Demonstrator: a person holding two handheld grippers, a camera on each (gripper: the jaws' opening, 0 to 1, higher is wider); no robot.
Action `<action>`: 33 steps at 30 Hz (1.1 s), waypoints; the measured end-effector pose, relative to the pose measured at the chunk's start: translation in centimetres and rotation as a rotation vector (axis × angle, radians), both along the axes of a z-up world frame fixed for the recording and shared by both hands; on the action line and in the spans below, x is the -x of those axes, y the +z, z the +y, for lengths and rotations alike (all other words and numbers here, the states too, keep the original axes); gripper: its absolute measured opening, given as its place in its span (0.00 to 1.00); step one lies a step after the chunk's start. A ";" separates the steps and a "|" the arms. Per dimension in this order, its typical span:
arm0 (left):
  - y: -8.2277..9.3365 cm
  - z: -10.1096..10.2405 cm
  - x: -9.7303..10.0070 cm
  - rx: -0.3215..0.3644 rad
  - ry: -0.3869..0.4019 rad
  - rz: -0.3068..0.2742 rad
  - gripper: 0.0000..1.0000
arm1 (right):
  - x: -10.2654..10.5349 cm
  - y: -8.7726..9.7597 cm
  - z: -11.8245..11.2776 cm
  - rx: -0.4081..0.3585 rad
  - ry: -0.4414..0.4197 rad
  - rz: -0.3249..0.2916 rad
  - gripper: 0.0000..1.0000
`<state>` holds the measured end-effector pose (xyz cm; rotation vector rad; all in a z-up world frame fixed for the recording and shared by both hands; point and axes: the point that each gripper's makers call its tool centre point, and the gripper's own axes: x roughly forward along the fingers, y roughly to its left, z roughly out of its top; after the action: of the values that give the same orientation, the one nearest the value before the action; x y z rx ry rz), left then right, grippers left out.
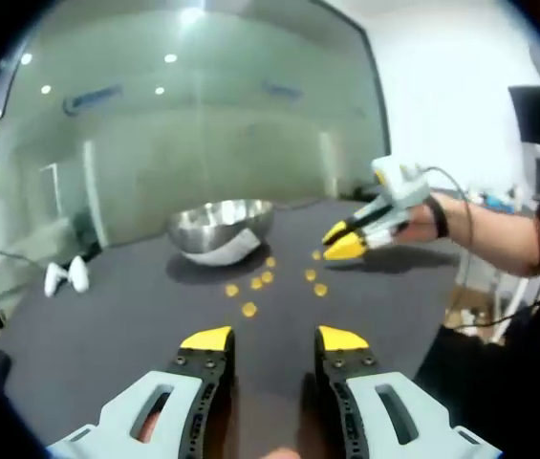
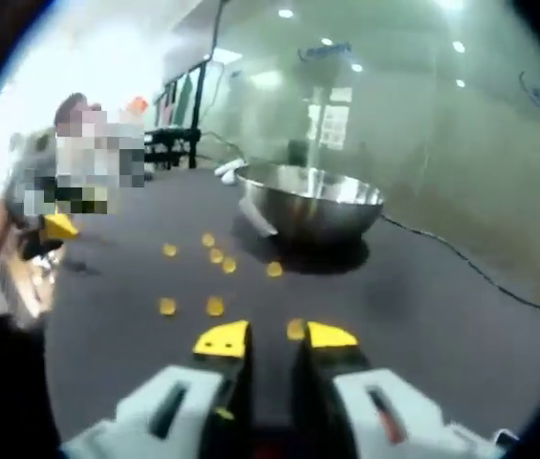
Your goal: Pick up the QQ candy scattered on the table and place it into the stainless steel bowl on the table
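Left tongs (image 1: 273, 338): low over the near edge of the dark bench (image 1: 107, 325), yellow-tipped jaws level and pointing toward the bowl; jaws parted wide, nothing between them.
Right tongs (image 2: 276, 336): in the right gripper view, low over the bench (image 2: 422, 316), jaws a narrow gap apart, nothing gripped; one candy (image 2: 294, 329) lies just beyond the gap between the tips.
Right tongs from the left gripper view (image 1: 345, 241): held by a hand (image 1: 424, 218) coming in from the right, forearm about level, yellow tips angled down toward the candies.
Left tongs from the right gripper view: a yellow tip (image 2: 59, 227) at the left edge, partly behind blurred patches.
QQ candy (image 1: 248, 309): small round yellow-orange pieces scattered on the bench between the tongs and the bowl; too round to show a long axis.
Stainless steel bowl (image 1: 222, 229): upright on the bench beyond the candies, mouth up, shiny; contents cannot be seen.
White object (image 1: 66, 278): on the bench's far left, well apart from the bowl.
Writing: faint bluish marks on the glass wall (image 1: 203, 124), unreadable.
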<state>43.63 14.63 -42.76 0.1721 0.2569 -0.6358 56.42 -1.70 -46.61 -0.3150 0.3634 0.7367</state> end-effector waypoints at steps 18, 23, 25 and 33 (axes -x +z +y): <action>-0.4 1.3 0.3 -0.002 0.031 0.015 0.35 | -1.8 -1.4 0.1 -0.053 -0.054 0.065 0.17; -0.4 1.2 0.4 -0.001 0.028 0.014 0.35 | -1.9 -1.4 0.2 -0.083 -0.062 0.065 0.10; -0.4 1.2 0.4 -0.001 0.027 0.012 0.35 | -2.0 -1.5 0.1 -0.092 -0.065 0.066 0.10; -0.4 1.4 0.7 -0.009 0.029 0.013 0.35 | -2.2 -1.0 0.1 -0.142 -0.073 0.076 0.10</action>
<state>42.93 15.99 -43.12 0.1721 0.2747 -0.6072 58.58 -1.62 -47.63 -0.1397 0.3907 0.6998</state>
